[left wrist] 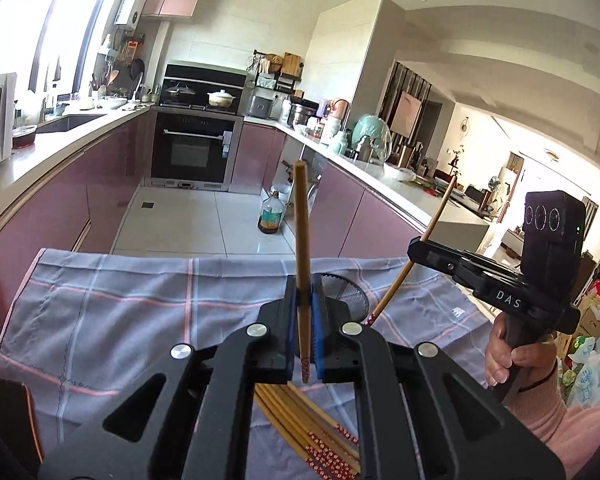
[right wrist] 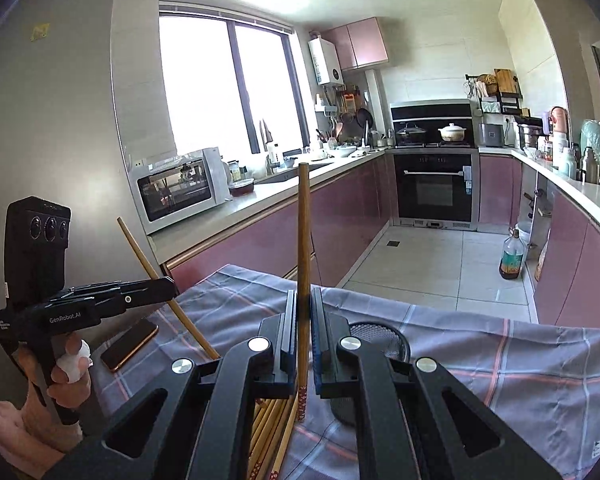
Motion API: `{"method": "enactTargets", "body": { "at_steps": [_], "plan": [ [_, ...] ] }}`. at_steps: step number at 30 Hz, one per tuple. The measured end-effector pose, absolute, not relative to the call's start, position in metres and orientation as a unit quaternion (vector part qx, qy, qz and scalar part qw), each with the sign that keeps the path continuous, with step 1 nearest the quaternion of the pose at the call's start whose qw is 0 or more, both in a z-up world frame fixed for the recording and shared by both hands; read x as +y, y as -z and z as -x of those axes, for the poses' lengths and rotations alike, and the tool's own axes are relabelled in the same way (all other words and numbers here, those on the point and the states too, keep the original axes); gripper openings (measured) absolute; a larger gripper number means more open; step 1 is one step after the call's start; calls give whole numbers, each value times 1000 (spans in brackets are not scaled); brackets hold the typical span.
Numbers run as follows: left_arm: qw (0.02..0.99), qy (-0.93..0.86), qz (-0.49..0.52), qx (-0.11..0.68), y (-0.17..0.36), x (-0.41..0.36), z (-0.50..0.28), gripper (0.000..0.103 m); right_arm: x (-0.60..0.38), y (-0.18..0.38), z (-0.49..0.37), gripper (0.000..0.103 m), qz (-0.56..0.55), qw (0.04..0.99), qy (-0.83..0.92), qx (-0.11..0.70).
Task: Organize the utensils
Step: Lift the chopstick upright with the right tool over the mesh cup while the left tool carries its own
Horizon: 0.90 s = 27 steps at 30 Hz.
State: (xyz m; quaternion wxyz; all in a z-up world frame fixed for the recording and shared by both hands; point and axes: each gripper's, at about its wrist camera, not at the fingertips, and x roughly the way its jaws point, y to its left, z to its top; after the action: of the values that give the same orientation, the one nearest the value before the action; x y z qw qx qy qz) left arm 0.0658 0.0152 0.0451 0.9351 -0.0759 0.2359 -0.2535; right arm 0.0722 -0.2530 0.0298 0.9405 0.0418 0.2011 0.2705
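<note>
My left gripper [left wrist: 303, 300] is shut on a wooden chopstick [left wrist: 301, 232] that stands upright, its red patterned end down. My right gripper [right wrist: 303, 312] is shut on another upright chopstick [right wrist: 303, 240]. Each gripper shows in the other's view: the right one [left wrist: 420, 246] with its slanted chopstick [left wrist: 416, 252], the left one [right wrist: 168, 284] with its chopstick [right wrist: 152, 268]. A pile of several chopsticks [left wrist: 308, 432] lies on the grey checked cloth [left wrist: 120, 320] below the grippers; it also shows in the right wrist view [right wrist: 268, 432]. A black mesh utensil holder [right wrist: 380, 340] lies on its side just beyond the grippers.
A phone [right wrist: 130, 344] lies on the cloth at the left. Pink kitchen cabinets and counters [right wrist: 260, 200] run along both sides beyond the table. A bottle [right wrist: 512, 256] stands on the tiled floor. An oven [left wrist: 192, 152] is at the far end.
</note>
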Motion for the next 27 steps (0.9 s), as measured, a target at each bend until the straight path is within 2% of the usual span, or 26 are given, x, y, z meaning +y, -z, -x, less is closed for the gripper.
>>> {"method": "enactTargets", "body": {
  "at_steps": [8, 15, 27],
  "plan": [
    [938, 271, 70, 203, -89, -16, -86, 7, -273, -59, -94, 5, -46, 951, -252, 171],
    [942, 266, 61, 194, -110, -49, -109, 7, -285, -49, -125, 5, -52, 954, -228, 185],
    [921, 264, 38, 284, -57, -92, -169, 7, -269, -2, -156, 5, -44, 934, -228, 273]
  ]
}}
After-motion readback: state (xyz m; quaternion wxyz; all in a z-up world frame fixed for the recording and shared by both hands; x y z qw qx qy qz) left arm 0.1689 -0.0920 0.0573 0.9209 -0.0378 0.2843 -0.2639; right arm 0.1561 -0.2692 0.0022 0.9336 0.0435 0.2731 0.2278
